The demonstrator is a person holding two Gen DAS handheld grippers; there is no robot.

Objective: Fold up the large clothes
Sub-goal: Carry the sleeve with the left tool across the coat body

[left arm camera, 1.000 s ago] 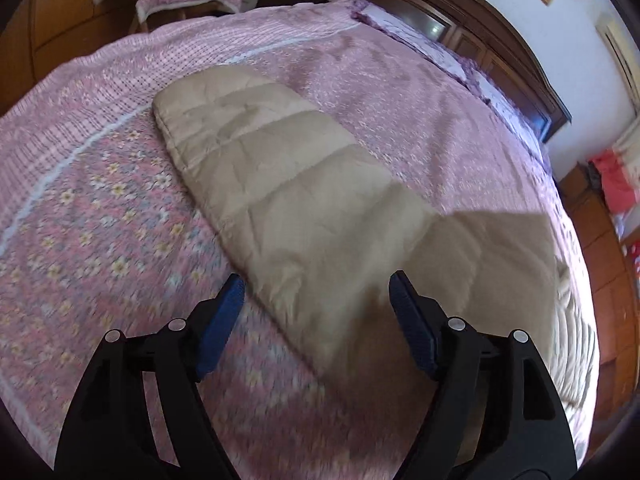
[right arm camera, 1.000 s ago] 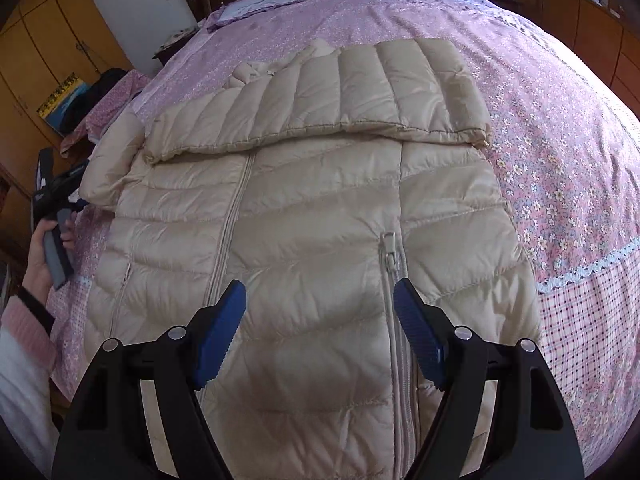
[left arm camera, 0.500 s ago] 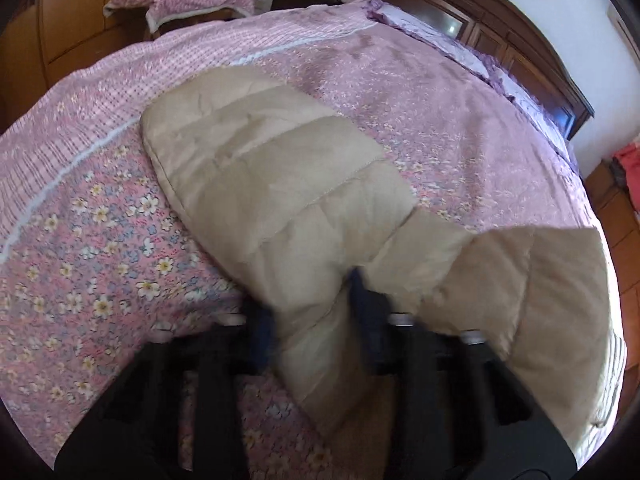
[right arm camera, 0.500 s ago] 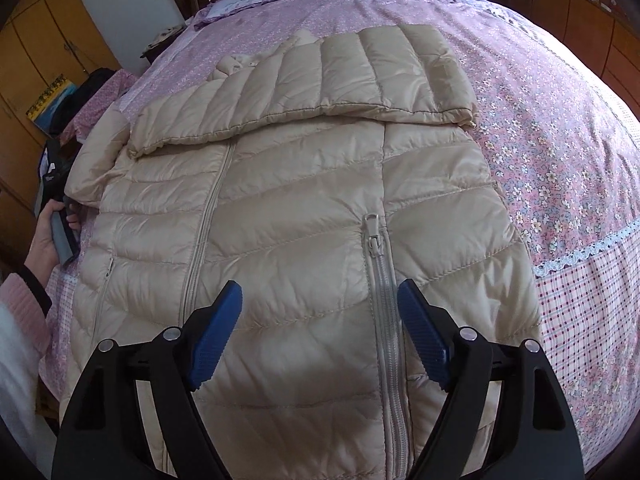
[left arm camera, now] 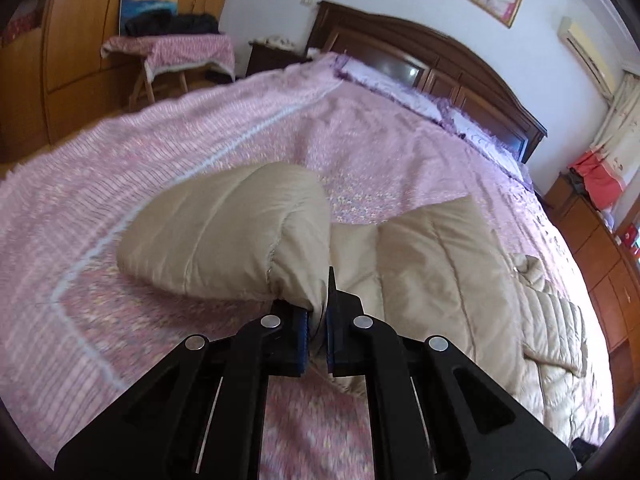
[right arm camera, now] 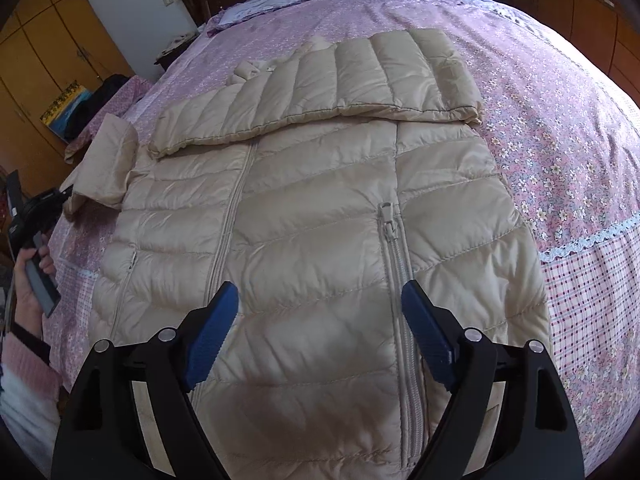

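Your left gripper (left arm camera: 316, 334) has its fingers closed on the sleeve (left arm camera: 224, 236) of the beige jacket (right arm camera: 312, 216), which lies flat on the bed (right arm camera: 560, 128); your right gripper (right arm camera: 320, 336) hovers above the jacket with fingers apart and empty. The pinch takes only a thin fold of slippery fabric, so the sleeve can slip out, or a strong pull can drag the whole jacket out of shape.

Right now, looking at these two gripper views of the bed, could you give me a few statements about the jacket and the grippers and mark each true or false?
1. The left gripper is shut on the sleeve of the beige puffer jacket. True.
2. The right gripper is clamped on the zipper. False: it is open above the jacket and holds nothing.
3. The other sleeve lies folded across the jacket's chest. True.
4. The jacket lies on a bare wooden floor. False: it lies on a pink floral bedspread.
5. The front zipper is open to the hem. False: it looks closed below its pull.
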